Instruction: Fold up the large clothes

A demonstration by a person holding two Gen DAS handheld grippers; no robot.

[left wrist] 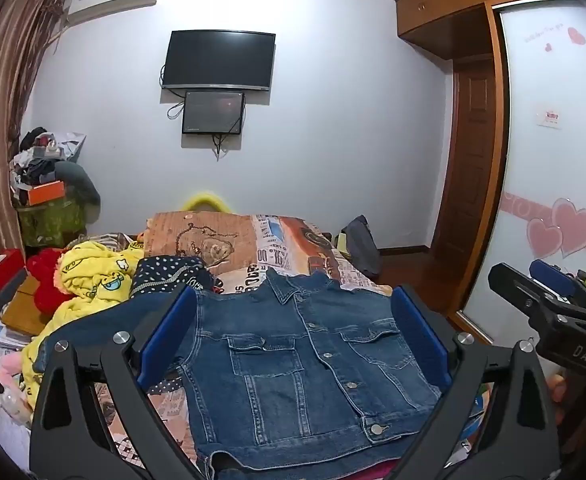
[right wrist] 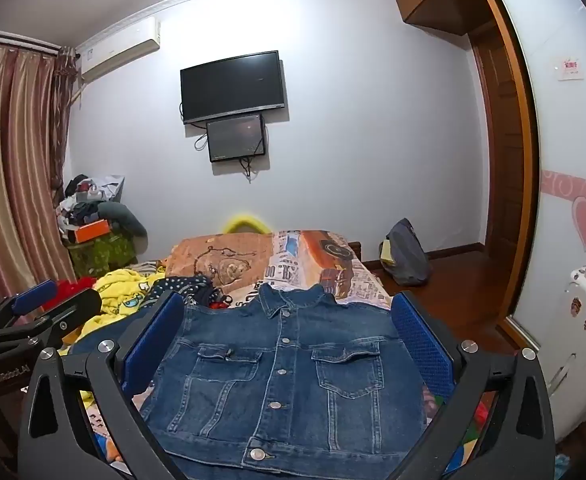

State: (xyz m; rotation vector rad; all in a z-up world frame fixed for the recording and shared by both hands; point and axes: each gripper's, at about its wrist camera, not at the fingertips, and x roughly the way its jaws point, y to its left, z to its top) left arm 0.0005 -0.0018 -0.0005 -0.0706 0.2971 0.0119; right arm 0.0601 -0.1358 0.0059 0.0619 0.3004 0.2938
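Note:
A blue denim jacket lies flat, front up and buttoned, on the bed, collar toward the far end; it also shows in the right wrist view. One sleeve stretches out to the left. My left gripper is open and empty, hovering above the jacket with its blue pads either side. My right gripper is open and empty above the jacket too. The right gripper shows at the right edge of the left wrist view. The left gripper shows at the left edge of the right wrist view.
A yellow cartoon garment, a red plush and a polka-dot cloth are piled left of the jacket. The patterned bedspread runs to the far end. A wardrobe stands right, a bag on the floor.

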